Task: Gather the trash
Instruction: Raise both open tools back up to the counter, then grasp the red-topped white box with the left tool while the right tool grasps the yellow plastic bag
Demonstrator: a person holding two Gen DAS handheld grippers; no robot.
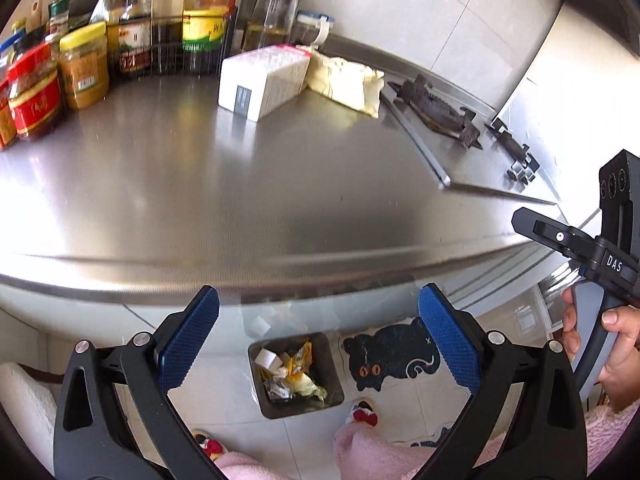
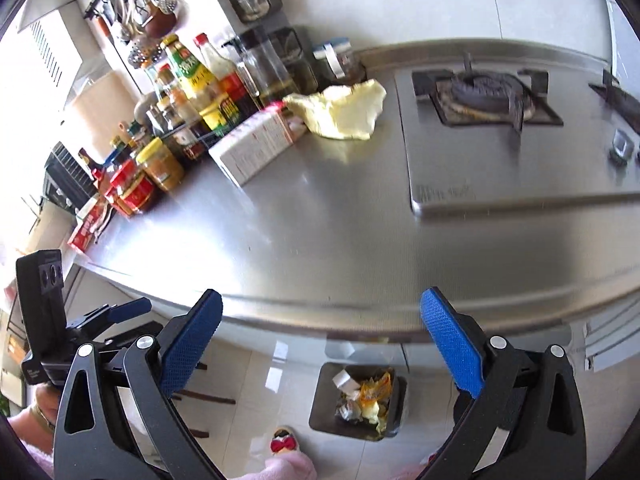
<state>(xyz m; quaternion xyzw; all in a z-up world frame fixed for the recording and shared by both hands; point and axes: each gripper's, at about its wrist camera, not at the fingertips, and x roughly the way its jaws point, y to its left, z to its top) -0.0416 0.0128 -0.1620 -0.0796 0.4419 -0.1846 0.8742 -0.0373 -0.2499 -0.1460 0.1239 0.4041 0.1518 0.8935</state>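
A dark square trash bin [image 1: 332, 394] stands on the floor below the steel counter edge; it holds crumpled wrappers and paper [image 1: 290, 374]. It also shows in the right wrist view [image 2: 320, 400] with the same trash [image 2: 366, 398]. My left gripper [image 1: 318, 332] is open and empty, held above the bin in front of the counter edge. My right gripper [image 2: 320, 338] is open and empty, also above the bin. The right gripper's body shows at the right of the left wrist view [image 1: 592, 248].
The steel counter [image 1: 240, 200] carries a white carton [image 1: 264, 80], a yellow cloth [image 1: 348, 80], several sauce jars and bottles [image 1: 84, 68] and a gas stove [image 2: 488, 96]. A cat-print mat [image 1: 390, 354] lies on the tiled floor beside the bin. Slippered feet stand near it.
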